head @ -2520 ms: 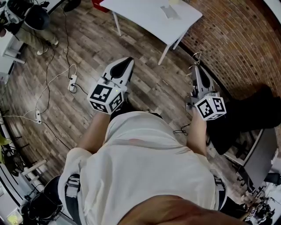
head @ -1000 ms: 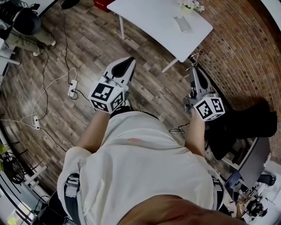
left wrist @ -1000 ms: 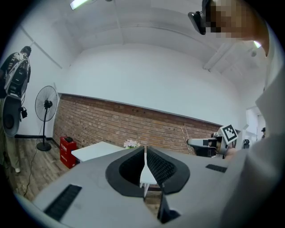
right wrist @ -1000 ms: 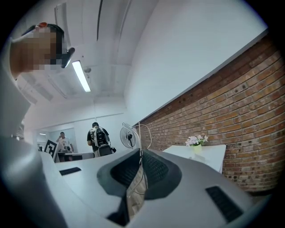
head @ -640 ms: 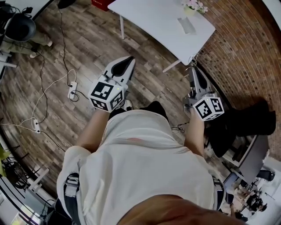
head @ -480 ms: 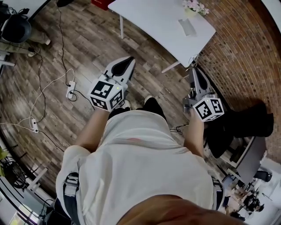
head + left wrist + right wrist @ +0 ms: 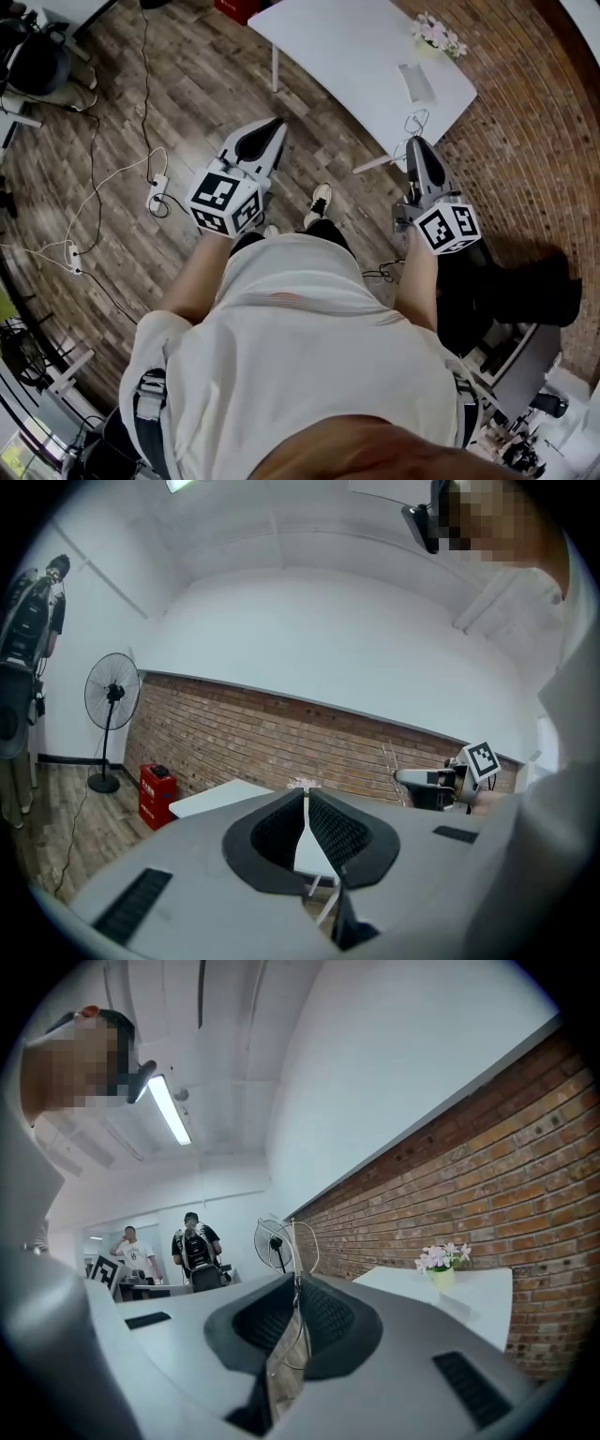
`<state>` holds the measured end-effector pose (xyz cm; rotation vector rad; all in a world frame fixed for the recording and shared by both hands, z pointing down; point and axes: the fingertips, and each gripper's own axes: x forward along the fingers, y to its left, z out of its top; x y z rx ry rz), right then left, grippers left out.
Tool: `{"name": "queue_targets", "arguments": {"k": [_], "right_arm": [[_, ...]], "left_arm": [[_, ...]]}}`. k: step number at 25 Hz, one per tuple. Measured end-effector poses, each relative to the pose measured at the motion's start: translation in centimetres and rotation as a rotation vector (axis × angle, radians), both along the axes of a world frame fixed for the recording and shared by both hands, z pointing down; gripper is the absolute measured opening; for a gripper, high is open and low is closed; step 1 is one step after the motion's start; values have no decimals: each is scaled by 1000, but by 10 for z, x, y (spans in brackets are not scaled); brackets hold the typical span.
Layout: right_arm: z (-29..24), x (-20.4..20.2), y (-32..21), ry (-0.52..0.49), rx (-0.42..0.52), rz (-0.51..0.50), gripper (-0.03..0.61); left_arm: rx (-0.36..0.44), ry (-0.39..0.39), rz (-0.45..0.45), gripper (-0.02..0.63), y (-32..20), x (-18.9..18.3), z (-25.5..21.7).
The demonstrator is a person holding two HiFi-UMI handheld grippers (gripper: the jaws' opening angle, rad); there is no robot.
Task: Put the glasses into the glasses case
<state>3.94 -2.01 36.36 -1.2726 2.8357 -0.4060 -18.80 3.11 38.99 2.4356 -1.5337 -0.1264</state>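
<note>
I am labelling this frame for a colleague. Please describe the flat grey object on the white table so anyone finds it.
Find the white table beside the brick wall. At its wall end stands a pot of pink flowers; next to it lies a flat grey oblong, probably the glasses case, the only flat thing there.

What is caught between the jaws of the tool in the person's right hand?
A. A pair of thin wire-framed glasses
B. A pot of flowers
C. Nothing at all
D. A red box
A: in the right gripper view the thin wire frame of the glasses stands pinched at the tips of the right gripper, whose jaws are closed on it.
</note>
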Motion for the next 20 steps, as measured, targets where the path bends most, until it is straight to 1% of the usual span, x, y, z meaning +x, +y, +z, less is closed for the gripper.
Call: {"name": "queue_targets", "arguments": {"k": [5, 8, 14, 20], "right_arm": [[-3, -4, -50, -24, 11, -31, 71], [-3, 1, -81, -33, 9, -33, 71], [-8, 23, -146, -57, 11, -23, 71], [-5, 59, -203, -68, -1, 3, 71]], "left_arm": [[4, -26, -30, 28, -42, -3, -5], [14, -33, -41, 28, -72, 1, -11], [24, -55, -36, 28, -134, 21, -21], [20, -66, -15, 28, -196, 56, -26]]}}
